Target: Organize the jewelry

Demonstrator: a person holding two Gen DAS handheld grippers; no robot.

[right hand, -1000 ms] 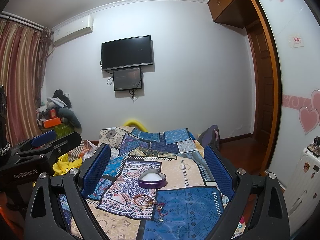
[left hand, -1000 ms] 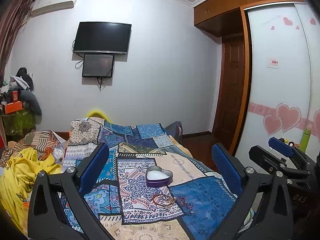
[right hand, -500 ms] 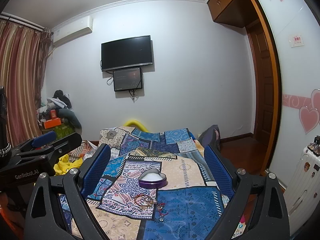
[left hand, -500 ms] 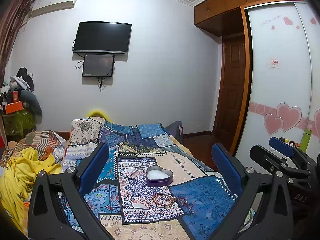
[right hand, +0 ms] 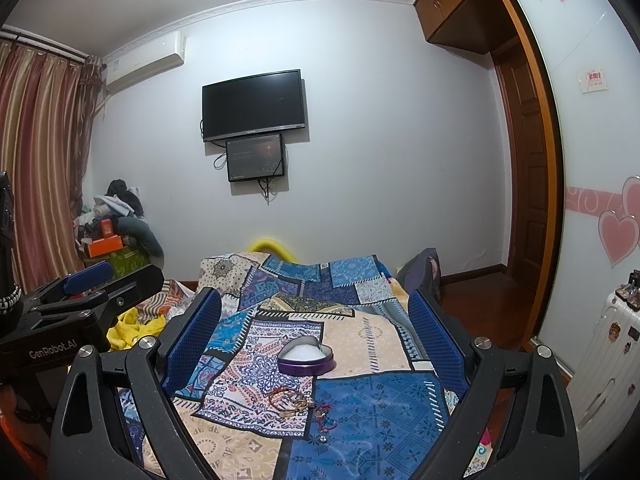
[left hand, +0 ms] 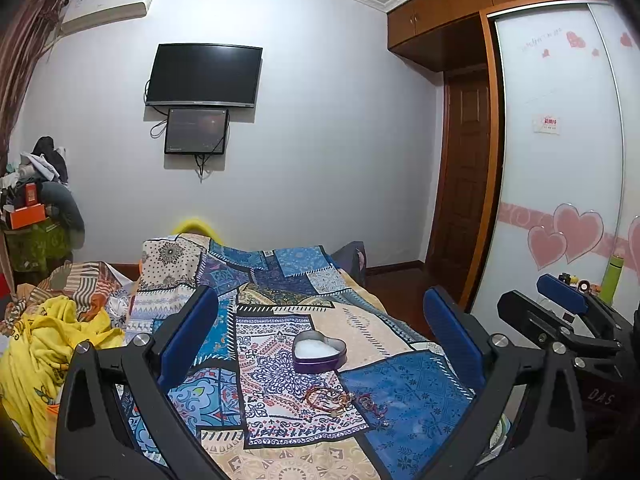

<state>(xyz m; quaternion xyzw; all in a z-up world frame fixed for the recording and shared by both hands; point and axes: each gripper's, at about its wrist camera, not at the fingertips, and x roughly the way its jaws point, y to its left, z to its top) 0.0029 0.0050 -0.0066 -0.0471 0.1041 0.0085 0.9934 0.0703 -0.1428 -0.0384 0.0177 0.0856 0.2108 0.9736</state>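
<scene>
Purple and heart-shaped, the open tin point(left hand: 319, 357) is seen on the patchwork bedspread point(left hand: 404, 396) with a tangle of bracelets point(left hand: 329, 397) lying just in front of it, both framed in the gap ahead of the left gripper point(left hand: 320, 330), whose blue-padded jaws are spread wide and hold nothing. The right gripper point(right hand: 314, 330) is likewise spread and empty over the same spot. A striped curtain point(right hand: 38, 160) is shown only in the right view, a green bottle point(left hand: 613, 284) only in the left.
</scene>
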